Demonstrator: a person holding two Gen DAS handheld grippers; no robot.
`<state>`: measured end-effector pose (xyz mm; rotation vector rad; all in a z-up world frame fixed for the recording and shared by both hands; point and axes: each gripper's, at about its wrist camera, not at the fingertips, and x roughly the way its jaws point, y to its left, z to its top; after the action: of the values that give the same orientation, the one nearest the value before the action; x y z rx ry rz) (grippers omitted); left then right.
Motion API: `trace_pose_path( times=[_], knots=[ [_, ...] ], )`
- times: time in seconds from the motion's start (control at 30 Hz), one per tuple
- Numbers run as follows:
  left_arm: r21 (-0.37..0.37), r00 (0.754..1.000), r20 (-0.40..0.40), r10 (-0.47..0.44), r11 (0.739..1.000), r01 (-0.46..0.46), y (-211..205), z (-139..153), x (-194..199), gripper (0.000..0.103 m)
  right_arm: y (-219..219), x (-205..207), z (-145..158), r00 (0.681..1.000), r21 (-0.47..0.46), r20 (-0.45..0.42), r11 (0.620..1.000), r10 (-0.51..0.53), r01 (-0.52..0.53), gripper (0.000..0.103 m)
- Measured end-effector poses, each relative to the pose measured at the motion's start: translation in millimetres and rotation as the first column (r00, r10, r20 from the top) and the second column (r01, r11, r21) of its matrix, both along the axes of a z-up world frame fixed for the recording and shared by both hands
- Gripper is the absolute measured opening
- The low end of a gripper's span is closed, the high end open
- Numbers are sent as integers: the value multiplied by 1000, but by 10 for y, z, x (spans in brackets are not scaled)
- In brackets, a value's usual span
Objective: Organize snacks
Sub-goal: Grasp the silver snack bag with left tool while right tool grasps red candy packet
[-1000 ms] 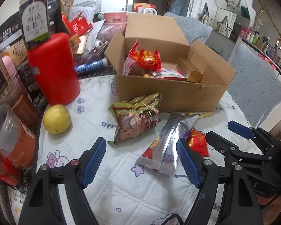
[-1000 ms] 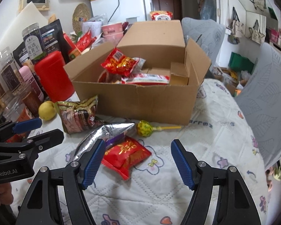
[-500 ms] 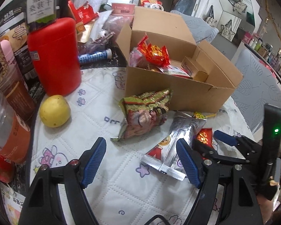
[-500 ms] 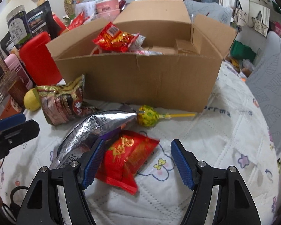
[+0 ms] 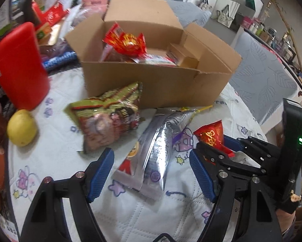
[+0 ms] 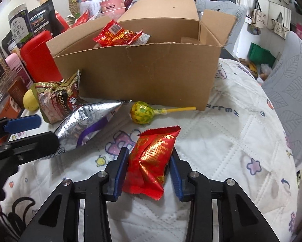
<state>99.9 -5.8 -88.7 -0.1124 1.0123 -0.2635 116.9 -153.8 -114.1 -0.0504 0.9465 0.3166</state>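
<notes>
A red snack packet (image 6: 155,147) lies on the white quilted tablecloth (image 6: 221,141), crumpled between the blue pads of my right gripper (image 6: 149,161). Its jaws are closing, and both pads press the packet's sides. My left gripper (image 5: 151,173) stands open and low over a silver foil packet (image 5: 157,151), whose near end lies between the fingers without touching them. A green and brown packet (image 5: 108,119) leans against the open cardboard box (image 5: 155,84), which holds several snacks. In front of the box lies a yellow-green lollipop (image 6: 142,113).
A red canister (image 5: 17,64) and a lemon (image 5: 21,128) stand left of the box. Jars, bags and cups (image 6: 19,26) crowd the table's far left. A grey padded chair (image 6: 292,92) is on the right, beyond the table's edge.
My right gripper has sunk and drawn its jaws in onto the red packet. The left gripper has moved down and forward over the silver packet, its jaws as wide as before.
</notes>
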Motion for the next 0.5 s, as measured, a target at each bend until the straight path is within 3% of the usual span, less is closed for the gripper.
trace_pose_path(
  times=[0.2,0.33,0.5],
  knots=[
    [-6,999,-41,-6,1000,5,-23,-121,123,76,-68,-13,15,1000,5,-8,1000,-2,2,39],
    [8,998,-56,-20,1000,21,-76,-205,153,56,-106,-24,16,1000,12,-10,1000,-12,13,39],
    [17,998,-54,-19,1000,20,-80,-189,112,43,-121,-56,31,1000,10,-8,1000,-24,24,39]
  ],
)
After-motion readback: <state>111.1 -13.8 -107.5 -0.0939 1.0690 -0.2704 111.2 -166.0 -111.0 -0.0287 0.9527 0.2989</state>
